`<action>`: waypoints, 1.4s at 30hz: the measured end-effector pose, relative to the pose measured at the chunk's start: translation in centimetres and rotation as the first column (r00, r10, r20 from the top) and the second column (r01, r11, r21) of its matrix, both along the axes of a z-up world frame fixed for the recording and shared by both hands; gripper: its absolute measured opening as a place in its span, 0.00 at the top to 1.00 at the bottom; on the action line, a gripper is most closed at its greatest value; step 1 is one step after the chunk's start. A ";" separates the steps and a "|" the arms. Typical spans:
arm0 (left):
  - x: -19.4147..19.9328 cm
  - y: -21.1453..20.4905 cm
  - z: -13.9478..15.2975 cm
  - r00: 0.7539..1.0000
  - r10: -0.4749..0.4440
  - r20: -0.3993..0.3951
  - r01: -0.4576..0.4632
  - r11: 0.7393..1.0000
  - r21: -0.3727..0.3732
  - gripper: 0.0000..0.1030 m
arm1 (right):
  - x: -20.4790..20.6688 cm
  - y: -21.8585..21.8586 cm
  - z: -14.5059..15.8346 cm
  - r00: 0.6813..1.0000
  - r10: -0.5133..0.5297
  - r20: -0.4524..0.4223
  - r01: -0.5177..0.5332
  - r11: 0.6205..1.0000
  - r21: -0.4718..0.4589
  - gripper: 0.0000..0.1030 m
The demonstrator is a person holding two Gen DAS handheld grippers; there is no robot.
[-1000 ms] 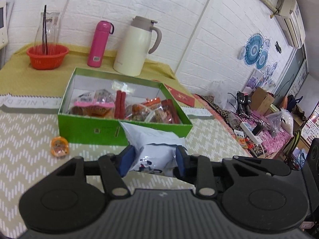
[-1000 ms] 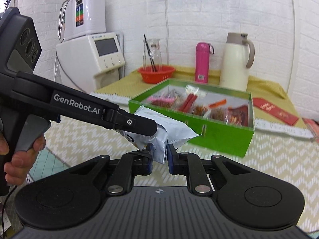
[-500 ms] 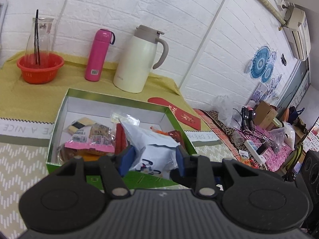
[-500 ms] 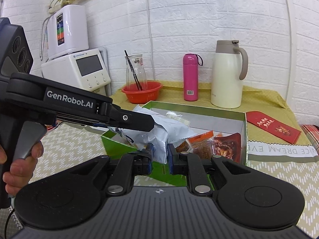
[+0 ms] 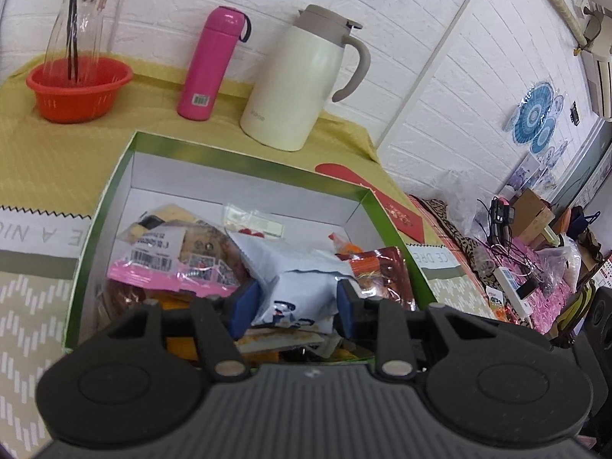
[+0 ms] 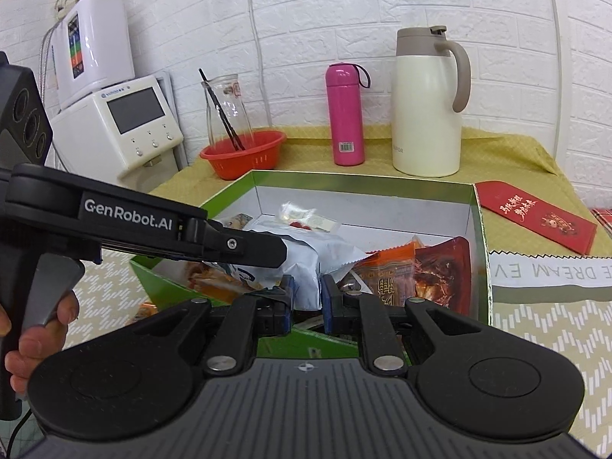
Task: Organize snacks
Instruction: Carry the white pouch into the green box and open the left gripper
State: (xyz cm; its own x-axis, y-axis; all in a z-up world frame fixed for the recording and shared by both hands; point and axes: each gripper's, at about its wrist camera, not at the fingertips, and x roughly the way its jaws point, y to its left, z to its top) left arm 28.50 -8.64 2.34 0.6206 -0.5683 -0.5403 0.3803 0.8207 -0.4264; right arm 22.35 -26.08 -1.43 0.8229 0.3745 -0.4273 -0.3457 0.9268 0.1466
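A white snack bag [image 5: 302, 287] with blue print is held by both grippers over the open green box [image 5: 244, 158]. My left gripper [image 5: 294, 304] is shut on the bag's wide body. My right gripper [image 6: 308, 292] is shut on the bag's [image 6: 306, 264] edge, low over the box [image 6: 363, 178]. The left tool's arm [image 6: 153, 229] crosses the right wrist view. The box holds several snack packets, among them a pink-labelled pack [image 5: 168, 264] and red-orange packs [image 6: 424, 271].
At the back stand a cream thermos jug [image 5: 302, 80], a pink bottle [image 5: 214, 63] and a red basket [image 5: 78, 88] with a glass carafe. A red envelope [image 6: 535, 214] lies right of the box. A white appliance [image 6: 114, 126] stands at the left.
Both grippers have carried the white bag forward from in front of the box to over its inside. The box now fills the lower middle of both views.
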 end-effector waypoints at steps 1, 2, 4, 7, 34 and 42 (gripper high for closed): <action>0.4 -0.2 -0.2 1.000 0.001 -0.003 -0.001 1.000 0.006 0.71 | 0.3 0.0 -0.1 1.000 -0.005 -0.005 0.005 1.000 -0.004 0.73; 0.6 -0.4 -0.4 1.000 0.004 -0.005 -0.004 1.000 0.013 0.71 | 0.6 0.0 -0.2 1.000 -0.007 -0.007 0.007 1.000 -0.009 0.73; 1.1 -0.5 -0.7 1.000 0.011 -0.006 -0.011 1.000 0.021 0.71 | 1.3 0.1 -0.6 1.000 -0.009 -0.015 0.008 1.000 -0.017 0.73; 1.3 -0.2 -0.8 1.000 0.011 -0.012 -0.011 1.000 0.000 0.69 | 1.8 0.0 -0.9 1.000 -0.013 -0.008 0.013 0.999 -0.038 0.72; -9.7 3.2 5.0 0.974 0.128 0.186 -0.146 0.985 0.088 0.14 | -8.4 3.8 1.8 0.980 0.074 0.183 -0.039 0.981 -0.188 0.00; -12.3 5.0 4.9 0.973 0.125 0.194 -0.150 0.981 0.121 0.14 | -10.2 5.4 1.3 0.982 0.113 0.151 -0.091 0.985 -0.146 0.00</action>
